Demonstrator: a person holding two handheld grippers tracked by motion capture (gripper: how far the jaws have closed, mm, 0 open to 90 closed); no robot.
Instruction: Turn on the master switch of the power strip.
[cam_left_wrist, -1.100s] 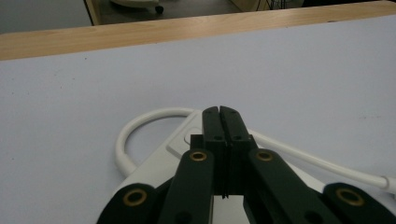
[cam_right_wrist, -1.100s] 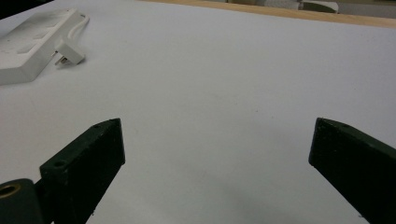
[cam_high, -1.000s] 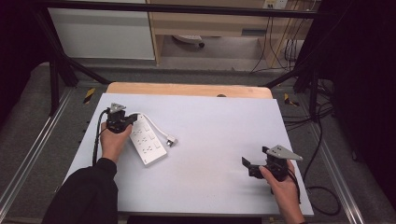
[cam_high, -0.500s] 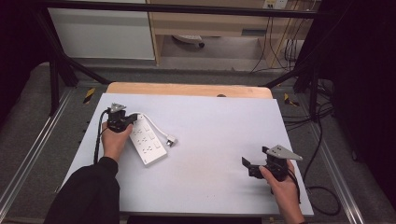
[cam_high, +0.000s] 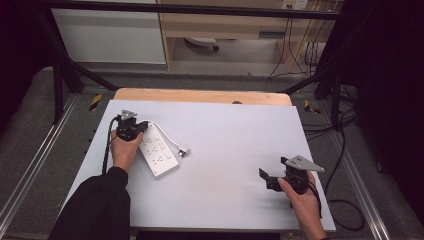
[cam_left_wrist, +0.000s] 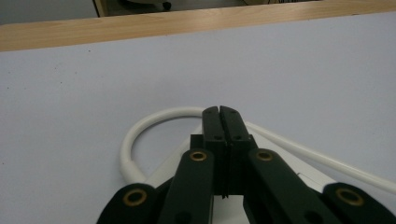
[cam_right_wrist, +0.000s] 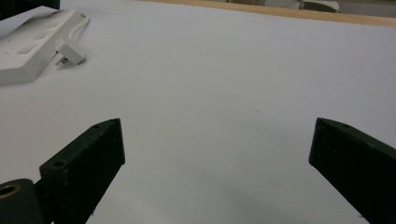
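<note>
My left gripper (cam_high: 131, 128) sits at the far end of the power strip (cam_high: 159, 155), jaws pressed together with nothing between them, tips over the strip just where its white cord (cam_left_wrist: 154, 122) loops out. The strip's long axis runs diagonally from there toward me and rightward, on the left half of the tabletop (cam_high: 235, 130); the cord runs along its right side to the plug (cam_high: 183, 151), just beside it. My right gripper (cam_high: 272, 180) rests well apart near the right edge, jaws wide and empty, pointed toward the plug. Bare tabletop lies between, so I judge nothing blocks either hand.
</note>
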